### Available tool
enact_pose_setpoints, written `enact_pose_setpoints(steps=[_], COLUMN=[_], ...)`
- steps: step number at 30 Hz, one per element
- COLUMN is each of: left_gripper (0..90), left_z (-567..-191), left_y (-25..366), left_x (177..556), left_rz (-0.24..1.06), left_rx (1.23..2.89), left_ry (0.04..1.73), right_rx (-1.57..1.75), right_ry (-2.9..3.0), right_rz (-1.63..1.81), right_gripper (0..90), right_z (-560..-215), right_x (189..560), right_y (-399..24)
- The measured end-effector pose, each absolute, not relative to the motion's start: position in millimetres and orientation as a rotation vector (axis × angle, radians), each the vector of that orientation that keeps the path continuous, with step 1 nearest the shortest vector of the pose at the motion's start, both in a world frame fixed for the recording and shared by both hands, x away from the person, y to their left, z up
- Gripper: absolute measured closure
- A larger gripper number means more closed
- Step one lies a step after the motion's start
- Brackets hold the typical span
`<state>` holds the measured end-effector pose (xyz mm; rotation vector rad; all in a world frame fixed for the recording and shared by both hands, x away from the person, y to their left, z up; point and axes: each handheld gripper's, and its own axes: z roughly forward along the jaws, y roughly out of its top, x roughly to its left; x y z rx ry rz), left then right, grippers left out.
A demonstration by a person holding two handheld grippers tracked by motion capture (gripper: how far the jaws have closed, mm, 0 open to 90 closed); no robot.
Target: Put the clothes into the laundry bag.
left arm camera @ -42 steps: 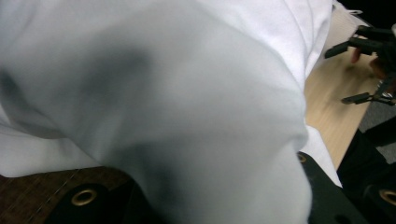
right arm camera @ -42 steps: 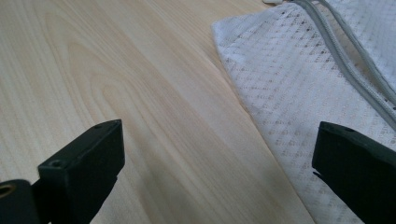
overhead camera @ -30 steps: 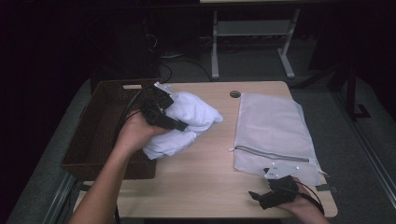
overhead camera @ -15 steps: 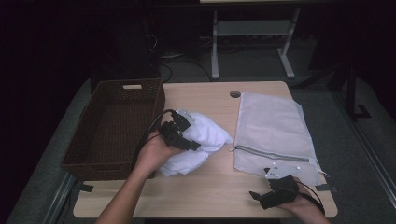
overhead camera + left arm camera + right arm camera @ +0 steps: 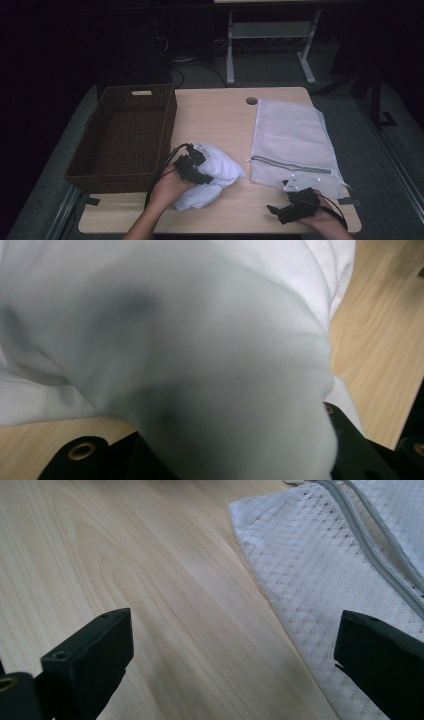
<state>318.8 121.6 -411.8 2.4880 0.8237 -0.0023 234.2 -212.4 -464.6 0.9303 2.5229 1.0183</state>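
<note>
The left gripper (image 5: 196, 169) clamps a bunched white cloth (image 5: 216, 176) — it lies on the table (image 5: 215, 115) between the basket (image 5: 125, 135) and the mesh bag (image 5: 292, 137). The right gripper (image 5: 292, 206) rests near the bag's corner, jaws wide — empty.

— What surrounds the scene?
— A light wooden table (image 5: 220, 112) with a round cable hole (image 5: 251, 100), standing on grey carpet (image 5: 395, 160).
— And behind it?
— A white-legged desk frame (image 5: 270, 37) and loose cables (image 5: 187, 67) in a dim, dark room.
</note>
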Motion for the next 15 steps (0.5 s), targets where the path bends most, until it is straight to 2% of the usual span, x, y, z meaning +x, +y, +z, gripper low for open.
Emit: enact_pose_setpoints(steps=[8,9,12,15], left_gripper=[61.6,61.1,60.0,58.3], left_z=[-429.9,-431.1,-433.9,-437.1], left_y=[125.9,125.7,126.1,126.3], left_x=[316.2,315.8,315.9,315.6], left_rz=[-0.025,-0.025,-0.028,-0.025], left_rx=[2.496,2.497,2.499,2.496], left_ry=[0.83,0.826,0.816,0.801], right_rx=[0.971,0.988,1.006,1.035], right_ry=[2.509,2.506,2.468,2.432], right_rz=[1.052,1.072,1.089,1.103], right_gripper=[0.6,3.3,19.6,40.7], right_z=[-456.4,-455.0,-452.8,-449.0], right_x=[235.6,235.6,234.7,235.1], right_y=[-218.0,-219.9,-225.3,-232.8])
